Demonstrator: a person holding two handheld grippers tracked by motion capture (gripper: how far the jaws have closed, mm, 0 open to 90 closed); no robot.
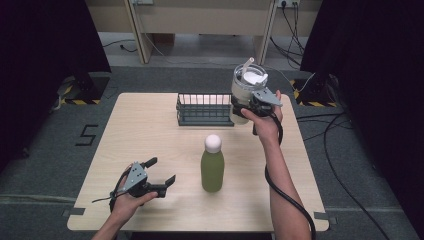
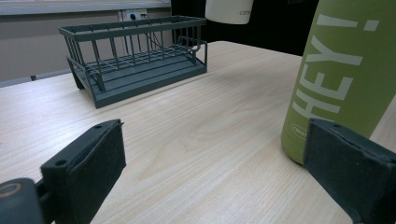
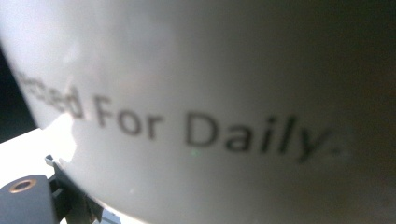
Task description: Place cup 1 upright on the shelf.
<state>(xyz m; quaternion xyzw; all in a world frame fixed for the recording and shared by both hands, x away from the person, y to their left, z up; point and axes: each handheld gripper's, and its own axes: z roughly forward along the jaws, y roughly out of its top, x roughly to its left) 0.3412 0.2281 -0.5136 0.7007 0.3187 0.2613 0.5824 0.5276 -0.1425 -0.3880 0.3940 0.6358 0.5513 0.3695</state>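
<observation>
Left gripper (image 1: 159,176) rests low on table (image 1: 150,145), jaws spread, nothing between. Green bottle (image 1: 212,165) stands just right of it. Farther off, right gripper (image 1: 239,110) pinches white cup (image 1: 247,87), held aloft beside rack (image 1: 204,110).

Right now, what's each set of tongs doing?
Left tongs: open, holding nothing, beside the green bottle.
Right tongs: shut on the white cup, held above the table.

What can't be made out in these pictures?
- White cup, right gripper view: too close; print blurred, its start cut off, and the grip hidden.
- Green bottle, left gripper view: top cut off by the frame; small logo unreadable.
- Cup's contents, high view: hidden by its lid.
- Rack floor: too small to check.
</observation>
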